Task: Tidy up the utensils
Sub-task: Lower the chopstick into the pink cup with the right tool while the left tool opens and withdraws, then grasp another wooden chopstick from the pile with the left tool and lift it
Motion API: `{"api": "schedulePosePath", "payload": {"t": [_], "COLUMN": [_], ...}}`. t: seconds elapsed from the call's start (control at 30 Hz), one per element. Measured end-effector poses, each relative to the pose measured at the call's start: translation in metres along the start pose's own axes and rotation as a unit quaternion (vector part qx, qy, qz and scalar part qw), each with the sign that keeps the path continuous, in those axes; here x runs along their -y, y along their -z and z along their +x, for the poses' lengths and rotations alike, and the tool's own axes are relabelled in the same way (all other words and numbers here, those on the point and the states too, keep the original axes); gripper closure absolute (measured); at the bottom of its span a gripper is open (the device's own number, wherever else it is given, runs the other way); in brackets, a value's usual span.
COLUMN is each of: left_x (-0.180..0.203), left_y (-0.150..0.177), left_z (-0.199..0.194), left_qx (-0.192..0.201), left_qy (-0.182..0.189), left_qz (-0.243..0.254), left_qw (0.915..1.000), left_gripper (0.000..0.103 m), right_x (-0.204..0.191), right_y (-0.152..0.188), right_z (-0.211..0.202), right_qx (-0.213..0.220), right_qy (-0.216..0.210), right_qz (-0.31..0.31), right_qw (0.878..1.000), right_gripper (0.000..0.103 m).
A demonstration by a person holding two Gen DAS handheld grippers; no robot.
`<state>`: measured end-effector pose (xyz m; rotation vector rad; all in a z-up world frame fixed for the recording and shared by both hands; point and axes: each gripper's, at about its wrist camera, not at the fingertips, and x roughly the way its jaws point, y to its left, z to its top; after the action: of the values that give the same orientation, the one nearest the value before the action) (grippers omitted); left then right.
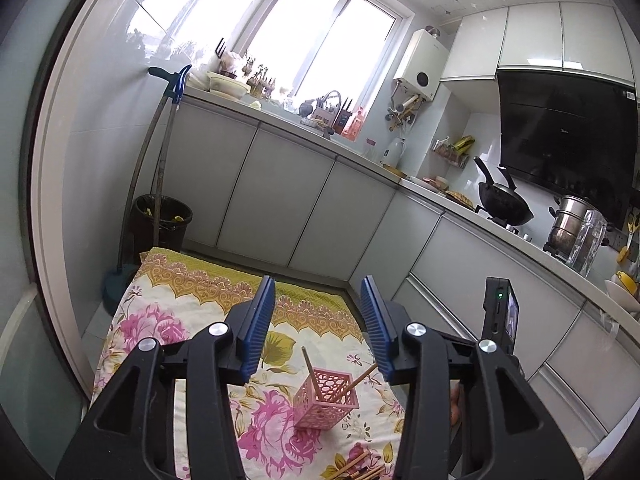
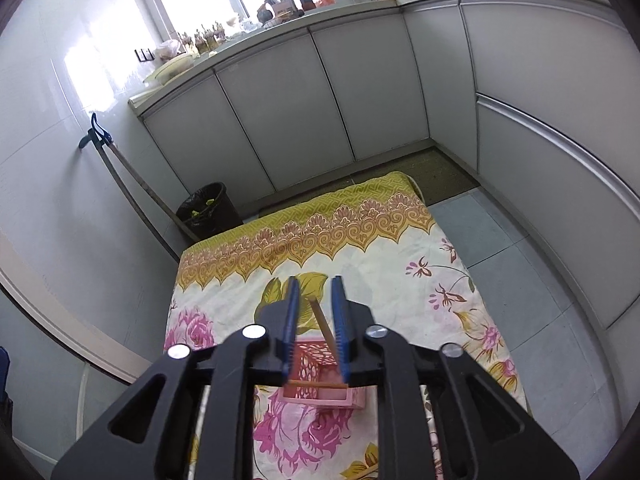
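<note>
Holder: pink perforated utensil holder upright on floral-cloth surface, two chopsticks leaning inside.
Left hand-held gripper: wide open, empty, above holder.
Right hand-held gripper: part-open around a chopstick, grip unclear.
Loose chopsticks: at 6 o'clock, awaiting pickup.

A perforated holder stands on a cloth-covered table with two chopsticks leaning inside it, more chopsticks lying on the cloth nearer the camera, and a bin beyond the table's far-left corner.
</note>
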<state>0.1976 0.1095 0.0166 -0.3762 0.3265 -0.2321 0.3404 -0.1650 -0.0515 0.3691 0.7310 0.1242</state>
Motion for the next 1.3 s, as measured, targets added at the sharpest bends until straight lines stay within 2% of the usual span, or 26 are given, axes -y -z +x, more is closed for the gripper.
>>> {"api": "schedulePosePath", "payload": {"t": [0.03,0.17,0.33,0.4,0.43,0.5,0.53,0.6,0.7,0.83,0.9,0.97,1.0,1.03,1.1,1.2,1.3], "left_x": [0.0,0.006,0.022,0.033,0.039,0.054,0.062,0.078,0.096,0.111,0.12,0.124,0.127,0.129,0.133,0.137,0.137], "left_y": [0.0,0.002,0.01,0.015,0.02,0.032,0.041,0.063,0.102,0.149,0.172,0.194,0.203,0.212,0.228,0.252,0.269], "left_z": [-0.001,-0.003,-0.002,0.0,0.003,0.012,0.017,0.035,0.068,0.111,0.133,0.152,0.162,0.171,0.186,0.209,0.23], "left_qx": [0.0,-0.002,-0.023,-0.043,-0.06,-0.098,-0.115,-0.172,-0.253,-0.344,-0.383,-0.422,-0.441,-0.457,-0.482,-0.521,-0.546], "left_qy": [0.001,0.008,0.026,0.039,0.05,0.071,0.078,0.096,0.092,0.086,0.082,0.078,0.076,0.076,0.068,0.055,0.032], "left_qz": [0.0,0.007,0.038,0.061,0.074,0.107,0.123,0.16,0.197,0.242,0.272,0.293,0.301,0.307,0.321,0.335,0.349], "left_qw": [1.0,0.9999,0.9987,0.9965,0.9942,0.9869,0.9826,0.9674,0.9427,0.9032,0.879,0.8545,0.8425,0.8311,0.812,0.783,0.761], "left_gripper": [0.058,0.056,0.044,0.042,0.035,0.026,0.025,0.024,0.024,0.024,0.024,0.031,0.04,0.044,0.047,0.061,0.067], "right_x": [-0.001,0.002,0.021,0.036,0.044,0.064,0.074,0.095,0.126,0.155,0.166,0.176,0.18,0.184,0.191,0.198,0.202], "right_y": [0.0,-0.002,0.006,0.018,0.025,0.047,0.059,0.083,0.114,0.139,0.147,0.152,0.154,0.155,0.157,0.158,0.159], "right_z": [-0.003,-0.029,-0.068,-0.083,-0.09,-0.103,-0.107,-0.111,-0.111,-0.103,-0.099,-0.097,-0.096,-0.096,-0.097,-0.097,-0.096], "right_qx": [0.005,0.031,0.052,0.057,0.056,0.052,0.047,0.026,-0.007,-0.061,-0.074,-0.08,-0.084,-0.086,-0.088,-0.095,-0.104], "right_qy": [-0.004,-0.012,-0.017,-0.014,-0.007,0.006,0.014,0.029,0.043,0.04,0.039,0.045,0.046,0.046,0.046,0.039,0.028], "right_qz": [0.002,0.011,0.037,0.058,0.064,0.084,0.097,0.121,0.163,0.201,0.215,0.221,0.223,0.225,0.23,0.237,0.243], "right_qw": [1.0,0.999,0.998,0.997,0.996,0.995,0.994,0.992,0.986,0.977,0.973,0.971,0.97,0.969,0.968,0.966,0.964], "right_gripper": [0.058,0.055,0.041,0.037,0.037,0.034,0.031,0.031,0.031,0.03,0.028,0.028,0.027,0.027,0.027,0.027,0.027]}}
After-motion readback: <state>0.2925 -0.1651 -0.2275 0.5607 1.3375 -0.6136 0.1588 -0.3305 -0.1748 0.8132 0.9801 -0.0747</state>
